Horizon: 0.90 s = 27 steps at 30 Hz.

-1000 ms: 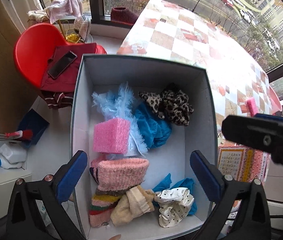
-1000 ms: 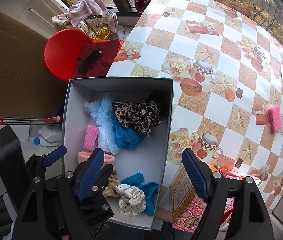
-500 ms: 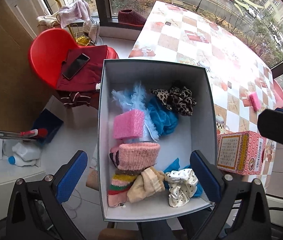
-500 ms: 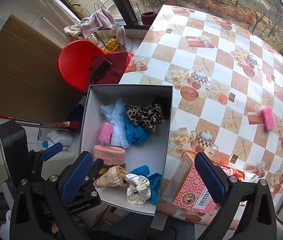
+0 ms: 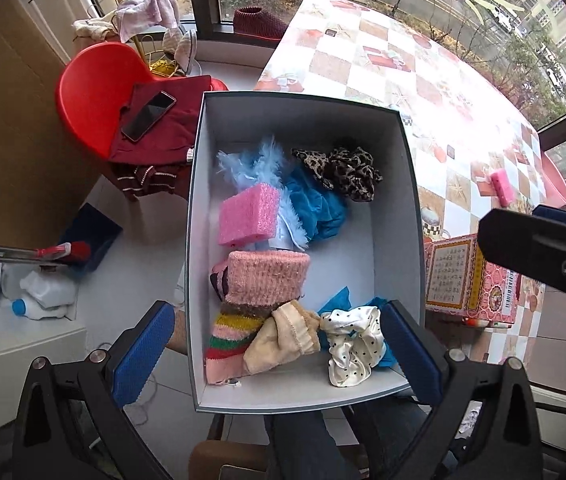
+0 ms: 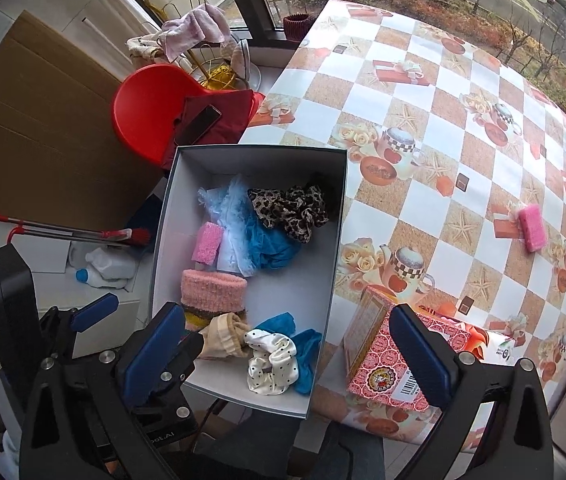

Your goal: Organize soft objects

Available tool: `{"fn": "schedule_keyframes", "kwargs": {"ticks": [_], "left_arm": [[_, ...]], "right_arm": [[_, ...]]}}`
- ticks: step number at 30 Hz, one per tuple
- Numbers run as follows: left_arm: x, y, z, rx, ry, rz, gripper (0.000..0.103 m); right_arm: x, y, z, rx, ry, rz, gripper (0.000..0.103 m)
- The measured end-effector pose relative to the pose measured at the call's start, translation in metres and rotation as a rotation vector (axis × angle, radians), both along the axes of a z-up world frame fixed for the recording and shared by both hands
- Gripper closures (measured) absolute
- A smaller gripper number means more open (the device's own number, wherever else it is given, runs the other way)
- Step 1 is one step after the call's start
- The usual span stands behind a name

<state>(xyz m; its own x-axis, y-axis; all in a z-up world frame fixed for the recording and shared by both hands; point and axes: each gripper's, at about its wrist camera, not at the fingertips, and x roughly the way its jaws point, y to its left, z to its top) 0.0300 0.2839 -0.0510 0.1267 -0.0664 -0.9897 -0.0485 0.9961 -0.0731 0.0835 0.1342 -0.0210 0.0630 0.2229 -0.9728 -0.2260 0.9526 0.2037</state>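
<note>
Pink foam sponge block (image 6: 531, 227) alone on bench (image 6: 435, 128): light, squashy; pinch across narrow sides; both grippers' fingers spread, empty.

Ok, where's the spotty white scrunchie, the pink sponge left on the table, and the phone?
Spotty white scrunchie (image 5: 353, 346): left wrist view, its middle folds.
Pink sponge on the table (image 6: 531, 227): right wrist view, its top face.
Phone (image 5: 148, 115): left wrist view, its dark screen.

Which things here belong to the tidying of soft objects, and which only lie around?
Belong: grey box; pink sponge inside it; leopard scrunchie; pink knitted sock; second pink sponge on the table.

Lying about: phone; red chair; patterned carton.
</note>
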Motion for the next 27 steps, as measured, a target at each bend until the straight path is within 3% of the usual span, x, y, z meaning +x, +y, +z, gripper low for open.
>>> {"fn": "schedule_keyframes", "kwargs": {"ticks": [27], "left_arm": [[-0.012, -0.001, -0.002, -0.010, 0.025, -0.023, 0.001]], "right_arm": [[-0.019, 0.013, -0.012, -0.051, 0.024, 0.027, 0.000]]}}
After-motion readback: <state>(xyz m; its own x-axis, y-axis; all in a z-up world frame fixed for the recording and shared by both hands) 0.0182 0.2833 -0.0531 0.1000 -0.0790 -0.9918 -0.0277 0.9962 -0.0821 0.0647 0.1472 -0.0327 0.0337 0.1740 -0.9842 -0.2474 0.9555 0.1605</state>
